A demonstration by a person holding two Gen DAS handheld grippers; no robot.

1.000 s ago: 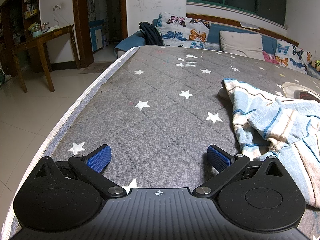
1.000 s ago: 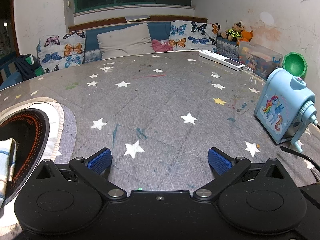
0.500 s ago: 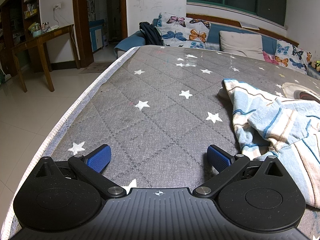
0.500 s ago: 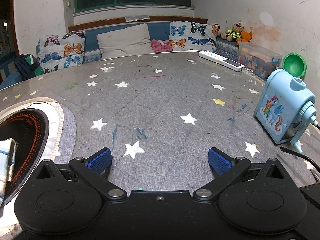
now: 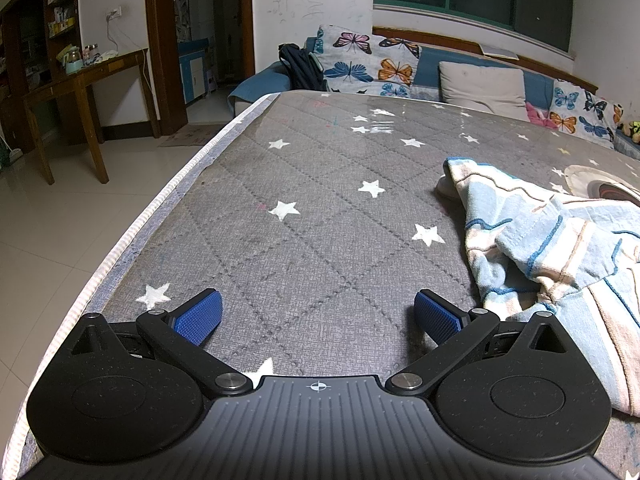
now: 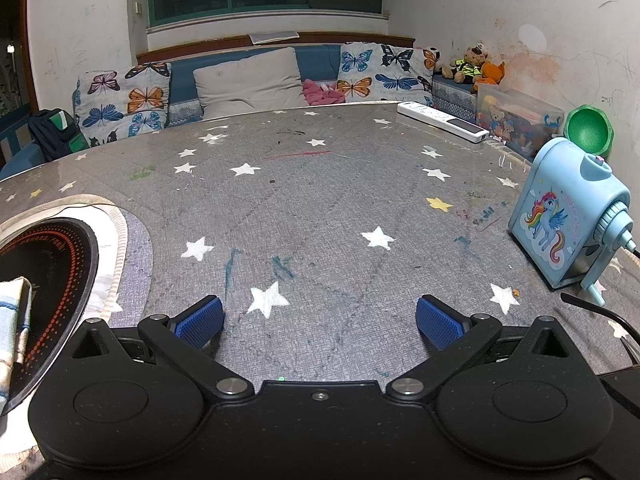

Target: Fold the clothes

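Note:
A crumpled garment in light blue, white and peach stripes lies on the grey star-print table cover, at the right of the left wrist view. My left gripper is open and empty, low over the cover, left of the garment. A corner of the same garment shows at the far left of the right wrist view. My right gripper is open and empty over bare cover, right of the garment.
A round black induction hob is set in the table under the garment's corner. A blue unicorn pencil sharpener and a black cable stand at the right. A white power strip lies at the back. The table's left edge drops to tiled floor.

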